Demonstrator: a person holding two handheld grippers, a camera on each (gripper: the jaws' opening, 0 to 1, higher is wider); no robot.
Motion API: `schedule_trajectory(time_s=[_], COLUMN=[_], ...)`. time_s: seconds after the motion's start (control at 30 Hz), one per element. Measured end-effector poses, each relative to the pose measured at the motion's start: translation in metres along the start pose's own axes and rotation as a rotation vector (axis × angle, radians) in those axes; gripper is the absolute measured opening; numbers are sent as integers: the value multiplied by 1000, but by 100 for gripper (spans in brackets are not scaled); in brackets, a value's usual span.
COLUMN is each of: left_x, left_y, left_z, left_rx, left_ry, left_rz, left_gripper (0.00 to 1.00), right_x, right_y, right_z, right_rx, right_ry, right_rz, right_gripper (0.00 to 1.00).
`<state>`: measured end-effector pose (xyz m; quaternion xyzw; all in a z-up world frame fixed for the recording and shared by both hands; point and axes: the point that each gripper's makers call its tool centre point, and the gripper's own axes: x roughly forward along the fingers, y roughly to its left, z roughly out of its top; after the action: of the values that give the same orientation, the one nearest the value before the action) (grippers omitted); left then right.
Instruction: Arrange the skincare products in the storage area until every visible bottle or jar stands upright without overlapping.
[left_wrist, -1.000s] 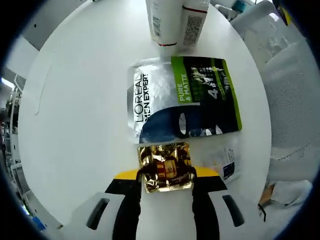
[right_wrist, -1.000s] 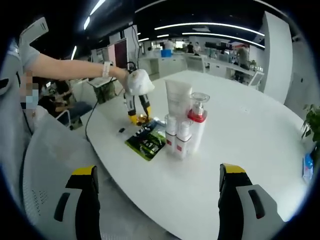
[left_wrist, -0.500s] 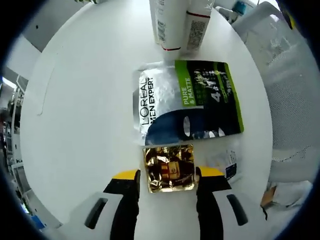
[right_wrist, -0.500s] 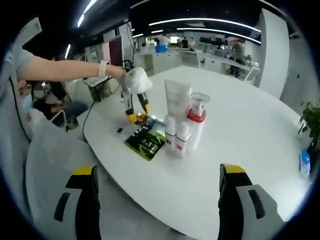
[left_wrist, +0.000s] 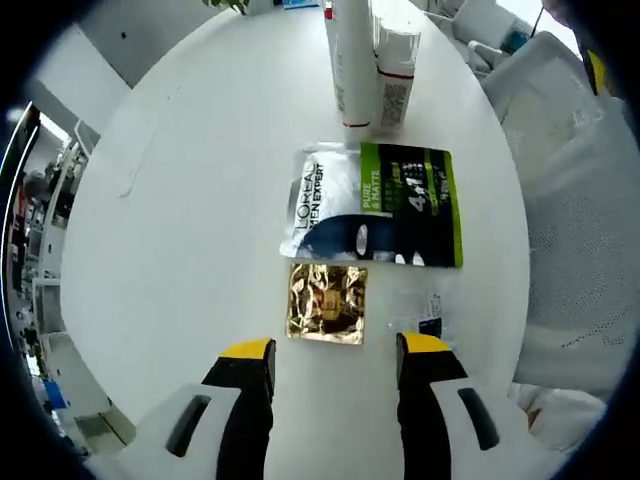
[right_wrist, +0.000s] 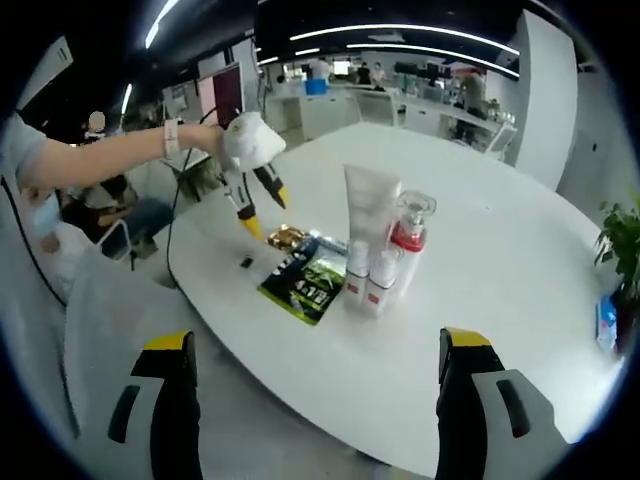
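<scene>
On the round white table (right_wrist: 520, 290), bottles (right_wrist: 385, 250) stand upright.

The table (left_wrist: 180, 230) is showing plain white. The small square sachet (left_wrist: 327, 303) is gleaming crinkled gold with a darker reddish-brown middle. The large sachet (left_wrist: 375, 205) is carrying a silver panel with black lettering, a bright green band with white print, and a dark navy lower part. The upright bottles (left_wrist: 372, 70) are showing white with thin red bands; in the right gripper view the pump bottle (right_wrist: 408, 255) is wearing a red collar under a clear cap. The left gripper (left_wrist: 334, 362) is showing black fingers (left_wrist: 250, 395) tipped in yellow, on a white body.
</scene>
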<state>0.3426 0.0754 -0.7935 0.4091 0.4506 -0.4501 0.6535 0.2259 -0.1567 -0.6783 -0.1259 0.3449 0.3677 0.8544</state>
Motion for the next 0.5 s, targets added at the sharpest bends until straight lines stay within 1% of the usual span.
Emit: schedule_trajectory(time_s=[0.13,0.17,0.2,0.33,0.4,0.43,0.47,0.5], left_x=[-9,-5,-4,-3,-1,-3,-3,-2], left_y=[-22,-18,-20,-36,-48,-56,-59,-65], left_z=[-10,-9,-11,-21,-23,-24,-25,-27], left_rx=[-40,-56,-71,-118,-188,-256,-285,-295], left_ry=[-6,-14,-11,-8,-31,-44,-47,-52], left_rz=[2,-10,-17,-8,-18,-12,-12,-21], left_gripper=[51,51,51,50,50,51,50,48], right_x=[0,0,0,1,1,1,1,1], right_y=[3,4,5,9,10,10,10,10], right_z=[1,2,4,6,6,6,6,6], right_rx=[-25,-28,-27,-45,-45,-45,-41,-37], right_ry=[11,10,4,3,6,7,6,5], right_rz=[-8,-6,0,8,10,10,8,7], right_gripper=[100,100,100,100,100,100,100,100])
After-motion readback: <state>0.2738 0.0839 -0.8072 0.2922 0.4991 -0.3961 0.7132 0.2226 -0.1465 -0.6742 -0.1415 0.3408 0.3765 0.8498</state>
